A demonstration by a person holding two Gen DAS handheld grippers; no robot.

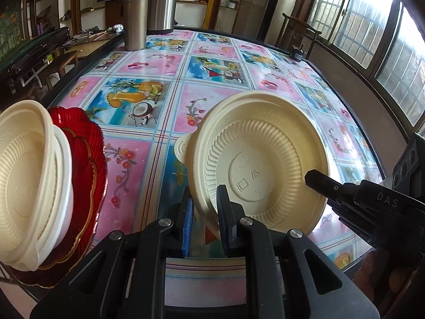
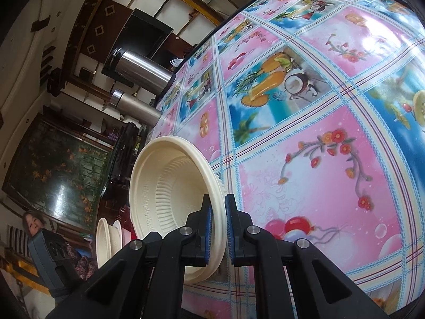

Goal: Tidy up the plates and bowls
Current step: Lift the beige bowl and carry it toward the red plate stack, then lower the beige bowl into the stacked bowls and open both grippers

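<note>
A cream plastic bowl (image 1: 261,143) is held tilted above the flowered table (image 1: 148,164). My left gripper (image 1: 205,208) is shut on its near rim, one blue pad inside and one outside. My right gripper (image 1: 316,178) reaches in from the right and pinches the opposite rim. In the right wrist view the same bowl (image 2: 170,186) sits on edge with my right gripper (image 2: 217,207) shut on its rim. At the table's left edge, nested cream bowls (image 1: 26,180) rest on a red scalloped plate (image 1: 85,159). That stack of bowls (image 2: 106,239) shows behind the held one.
A steel flask (image 1: 135,18) and a large steel urn (image 1: 162,0) stand at the table's far end. A small black object (image 1: 297,53) lies at the far right corner beside a wooden chair (image 1: 300,29). A person (image 2: 32,223) sits beyond the left edge.
</note>
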